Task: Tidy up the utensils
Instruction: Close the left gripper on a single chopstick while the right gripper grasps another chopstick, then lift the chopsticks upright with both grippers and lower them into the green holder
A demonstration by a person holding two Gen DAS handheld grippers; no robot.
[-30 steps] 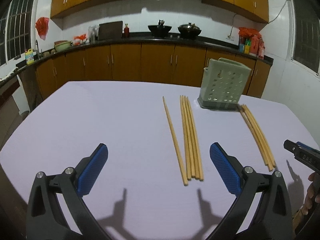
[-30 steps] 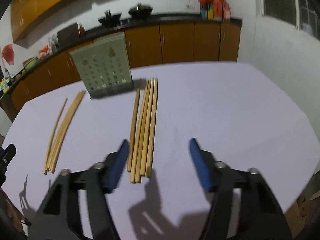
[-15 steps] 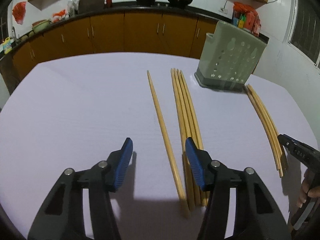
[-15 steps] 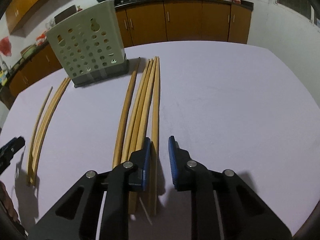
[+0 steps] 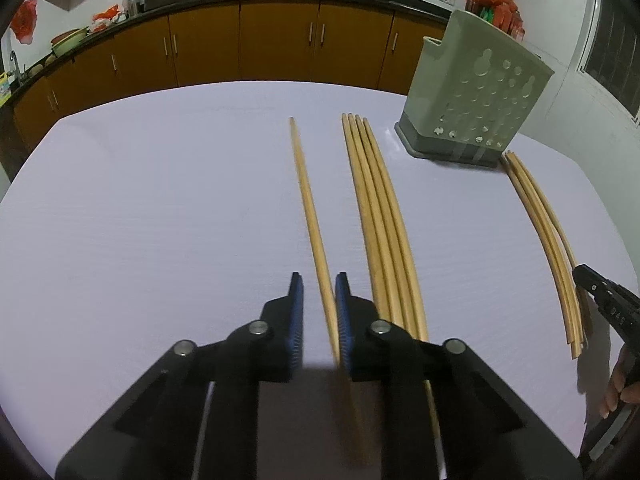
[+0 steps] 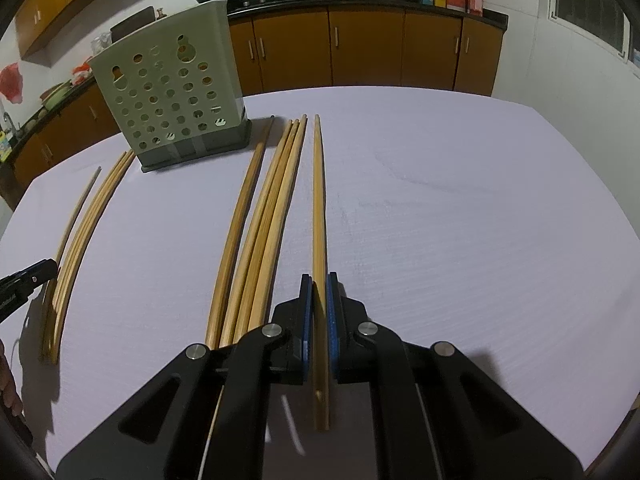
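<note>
Wooden chopsticks lie in two groups on a pale purple table [image 5: 140,220]. In the left wrist view my left gripper [image 5: 319,280] straddles a single chopstick [image 5: 310,216] near its close end, jaws nearly shut, a small gap still showing on the left side. A bundle of chopsticks [image 5: 380,216] lies just right of it. In the right wrist view my right gripper [image 6: 319,280] is shut on the rightmost single chopstick [image 6: 318,200]. Several chopsticks [image 6: 264,224] lie to its left. A grey-green perforated utensil holder [image 5: 476,108] stands upright at the back, also seen in the right wrist view [image 6: 172,100].
Another chopstick group [image 5: 548,236] lies at the right in the left wrist view, with the other gripper's tip [image 5: 600,300] beside it. Brown kitchen cabinets [image 5: 280,44] and a dark counter with pans run behind the table. The table edge [image 6: 600,200] curves at right.
Both grippers have moved forward and down to the table and closed from wide open: the left around a single chopstick, the right onto the rightmost chopstick.
</note>
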